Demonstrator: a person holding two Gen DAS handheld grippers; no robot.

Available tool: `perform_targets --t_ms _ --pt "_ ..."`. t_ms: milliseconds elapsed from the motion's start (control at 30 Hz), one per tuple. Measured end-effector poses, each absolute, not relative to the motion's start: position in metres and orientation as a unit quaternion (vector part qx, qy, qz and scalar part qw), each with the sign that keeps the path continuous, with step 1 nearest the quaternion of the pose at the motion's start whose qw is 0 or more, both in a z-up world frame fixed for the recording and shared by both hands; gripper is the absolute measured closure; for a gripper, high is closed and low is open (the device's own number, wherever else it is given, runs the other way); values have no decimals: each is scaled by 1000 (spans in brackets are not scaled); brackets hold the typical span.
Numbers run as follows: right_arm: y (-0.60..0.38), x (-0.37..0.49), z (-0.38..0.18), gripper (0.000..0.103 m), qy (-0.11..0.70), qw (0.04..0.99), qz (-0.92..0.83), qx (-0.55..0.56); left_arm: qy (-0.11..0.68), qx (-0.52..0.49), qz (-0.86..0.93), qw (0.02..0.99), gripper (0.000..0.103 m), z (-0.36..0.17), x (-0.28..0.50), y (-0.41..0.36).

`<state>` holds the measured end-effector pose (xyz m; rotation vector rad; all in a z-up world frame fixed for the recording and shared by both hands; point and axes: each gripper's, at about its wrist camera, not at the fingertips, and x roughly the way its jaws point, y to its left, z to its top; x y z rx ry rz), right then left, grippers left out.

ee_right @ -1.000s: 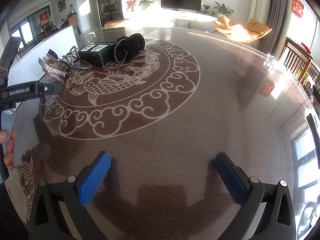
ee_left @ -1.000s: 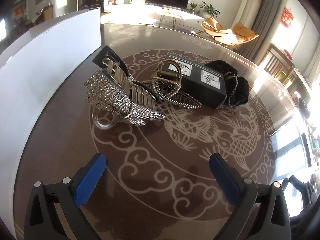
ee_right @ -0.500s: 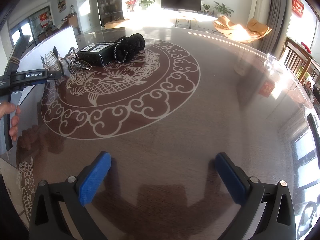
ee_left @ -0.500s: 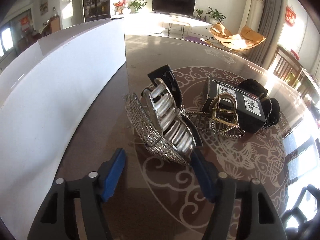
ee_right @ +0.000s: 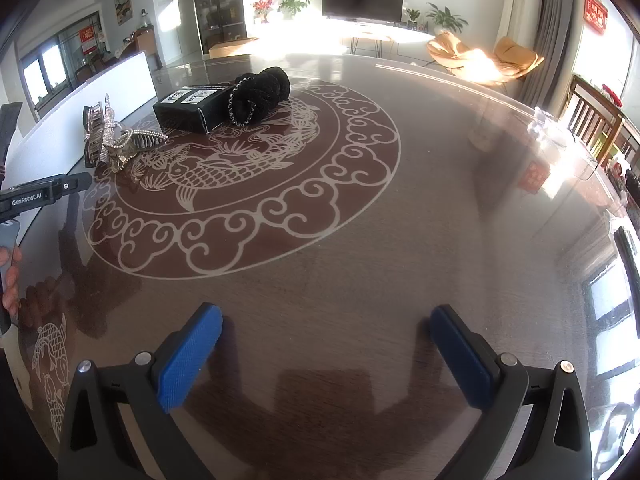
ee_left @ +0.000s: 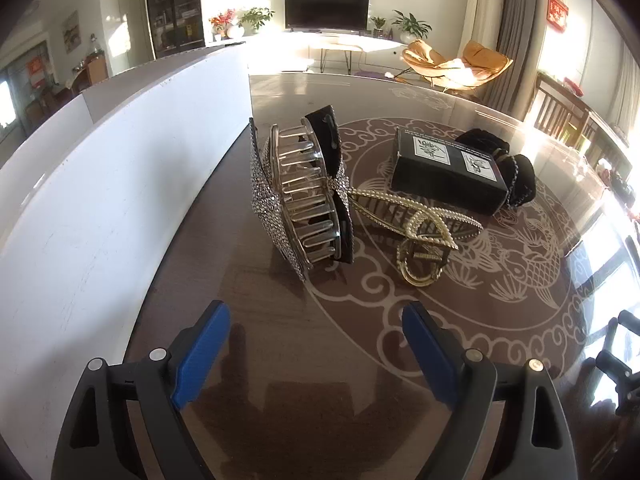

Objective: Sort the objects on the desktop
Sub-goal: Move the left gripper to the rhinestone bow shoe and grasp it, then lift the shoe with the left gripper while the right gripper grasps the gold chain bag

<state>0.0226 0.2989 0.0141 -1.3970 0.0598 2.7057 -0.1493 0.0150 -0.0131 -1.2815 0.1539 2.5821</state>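
While the left gripper (ee_left: 316, 344) opens with nothing between its jaws, it should retreat straight from the clip (ee_left: 300, 196) — right gripper (ee_right: 326, 356) idle, apart.

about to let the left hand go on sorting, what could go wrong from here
1. The rhinestone-covered silver claw clip stands on edge; it may topple onto the pearl-trimmed gold claw clip touching it.
2. The two clips look hooked together, so lifting one could drag the other.
3. The left gripper fingers are opening with nothing between them; the white board leaves little room on that side.
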Motion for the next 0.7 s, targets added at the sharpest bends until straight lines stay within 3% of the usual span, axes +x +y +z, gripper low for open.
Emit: perform_targets --t_ms 200,400,467,500,700 --pt "299 23 14 0 20 48 887 -458 -20 -451 885 112 15 -11 -193 9" --pt "298 23 14 0 20 48 887 -458 41 -453 881 130 16 -18 -217 29" --pt "299 23 14 0 20 48 887 -458 37 -440 884 155 44 -13 -215 26" --pt "298 23 14 0 20 48 887 -458 32 -440 883 160 51 -10 -213 24" --pt "298 23 14 0 20 47 888 -458 30 -428 887 169 53 -11 -151 4"
